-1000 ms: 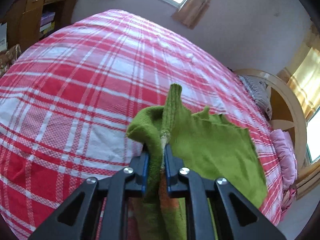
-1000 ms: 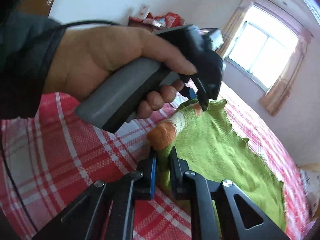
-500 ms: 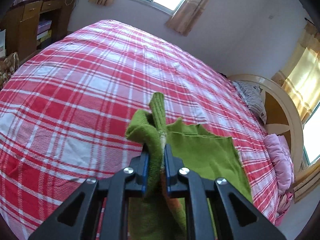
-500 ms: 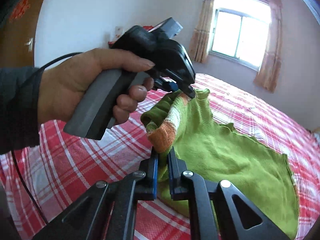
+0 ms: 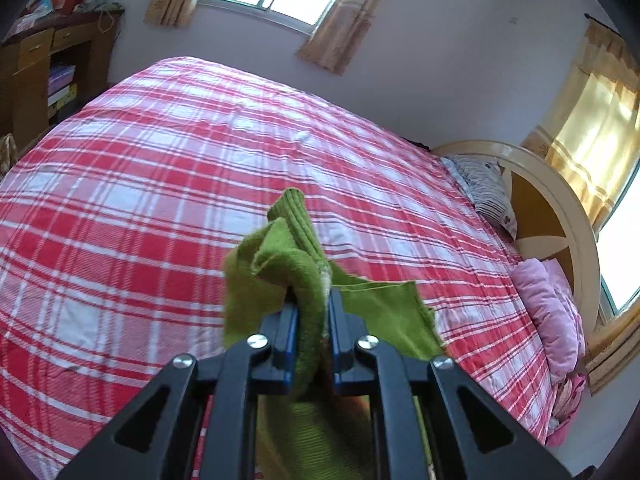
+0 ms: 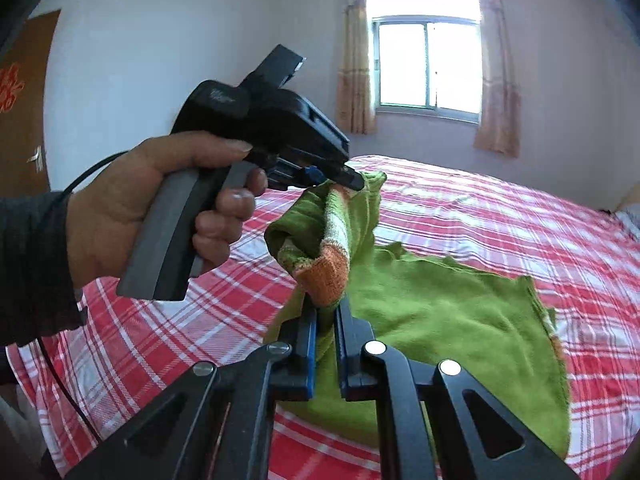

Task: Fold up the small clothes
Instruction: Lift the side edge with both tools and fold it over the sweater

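Observation:
A small green knitted sweater (image 6: 440, 312) with an orange and white cuff (image 6: 328, 276) hangs between both grippers above the red plaid bed (image 6: 500, 208). My right gripper (image 6: 326, 316) is shut on the cuff end. My left gripper (image 5: 312, 308) is shut on a bunched green edge of the sweater (image 5: 280, 264); it also shows in the right wrist view (image 6: 340, 176), held by a hand, pinching the sweater's upper edge. The lower part of the sweater drapes down toward the bed.
The bed's plaid sheet (image 5: 160, 184) spreads wide to the left and far side. A round wooden headboard (image 5: 540, 216) with a striped pillow (image 5: 484, 192) and pink bedding (image 5: 548, 312) stands at the right. A wooden cabinet (image 5: 44, 72) stands far left.
Both grippers have lifted the sweater higher off the bed and the views have tilted up. More of the cloth hangs free and less lies spread on the sheet.

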Tool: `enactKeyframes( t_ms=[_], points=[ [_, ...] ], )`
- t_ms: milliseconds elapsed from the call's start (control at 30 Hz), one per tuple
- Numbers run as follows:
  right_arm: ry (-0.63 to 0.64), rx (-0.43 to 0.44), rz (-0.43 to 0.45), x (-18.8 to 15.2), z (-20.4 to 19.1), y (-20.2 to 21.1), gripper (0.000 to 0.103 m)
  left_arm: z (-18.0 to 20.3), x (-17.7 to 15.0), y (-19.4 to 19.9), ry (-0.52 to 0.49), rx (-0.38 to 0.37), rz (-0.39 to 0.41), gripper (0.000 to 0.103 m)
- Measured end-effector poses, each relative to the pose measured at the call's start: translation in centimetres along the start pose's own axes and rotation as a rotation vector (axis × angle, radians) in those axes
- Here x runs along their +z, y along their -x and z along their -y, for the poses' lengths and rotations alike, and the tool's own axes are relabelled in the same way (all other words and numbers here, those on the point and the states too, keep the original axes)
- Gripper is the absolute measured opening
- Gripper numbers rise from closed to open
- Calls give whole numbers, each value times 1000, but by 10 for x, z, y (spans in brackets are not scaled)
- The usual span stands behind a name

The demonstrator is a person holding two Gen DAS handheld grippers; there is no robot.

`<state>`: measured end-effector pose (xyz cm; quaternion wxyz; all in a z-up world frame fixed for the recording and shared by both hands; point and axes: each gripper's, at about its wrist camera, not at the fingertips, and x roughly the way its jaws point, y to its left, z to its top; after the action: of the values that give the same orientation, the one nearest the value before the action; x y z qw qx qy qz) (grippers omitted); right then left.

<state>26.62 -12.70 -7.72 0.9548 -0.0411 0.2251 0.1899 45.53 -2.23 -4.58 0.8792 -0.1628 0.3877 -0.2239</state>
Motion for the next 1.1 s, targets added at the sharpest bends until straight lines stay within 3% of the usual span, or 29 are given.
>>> enactKeyframes(
  t_ms=[567, 1100],
  points=[
    [-169, -38, 41, -15, 76, 46, 7, 82, -3, -50, -106, -61, -54, 13],
    [-347, -85, -25, -62, 135, 58, 7, 139, -34, -123, -230, -66, -172, 13]
  ],
)
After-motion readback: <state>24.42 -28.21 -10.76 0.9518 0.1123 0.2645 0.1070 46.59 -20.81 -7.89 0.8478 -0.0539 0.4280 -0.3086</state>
